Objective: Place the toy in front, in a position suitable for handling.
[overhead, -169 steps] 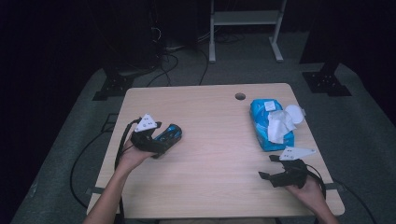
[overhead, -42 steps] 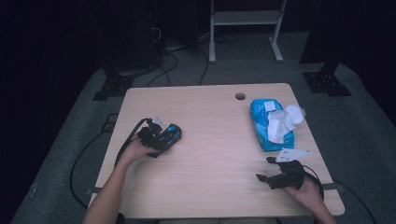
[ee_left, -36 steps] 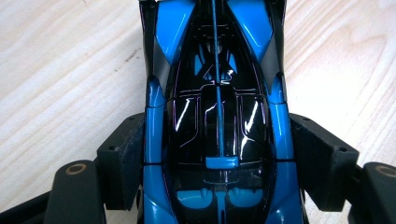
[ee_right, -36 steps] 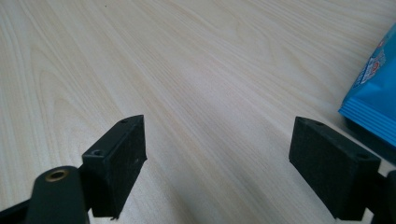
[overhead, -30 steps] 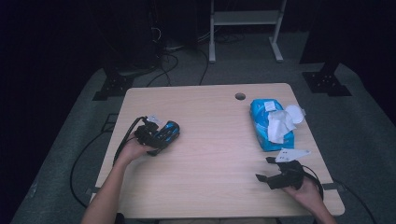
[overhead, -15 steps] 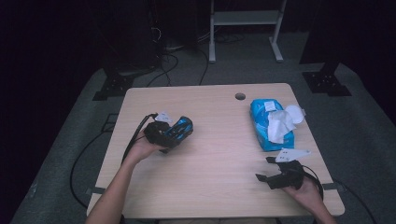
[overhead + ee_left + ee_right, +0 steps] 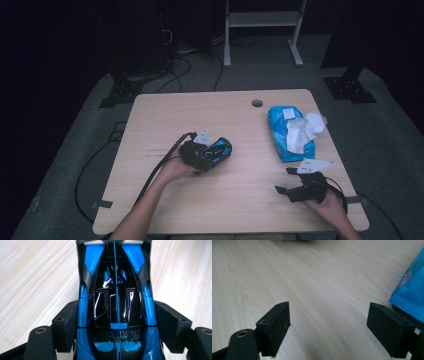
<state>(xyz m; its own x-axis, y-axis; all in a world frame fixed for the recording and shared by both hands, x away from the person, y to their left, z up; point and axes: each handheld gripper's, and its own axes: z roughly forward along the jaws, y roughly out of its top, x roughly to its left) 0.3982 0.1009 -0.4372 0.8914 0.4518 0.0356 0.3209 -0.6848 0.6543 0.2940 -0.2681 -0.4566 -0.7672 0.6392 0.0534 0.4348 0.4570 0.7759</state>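
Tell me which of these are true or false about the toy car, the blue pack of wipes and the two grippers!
1. The left gripper holds a blue and black toy car. True.
2. The right gripper is clamped on the pack of wipes. False: its jaws stand open over bare table, the pack beside them.
3. A white wipe sticks out of the pack. True.
4. The toy car sits on top of the pack. False: it is apart from it, near the table's middle.
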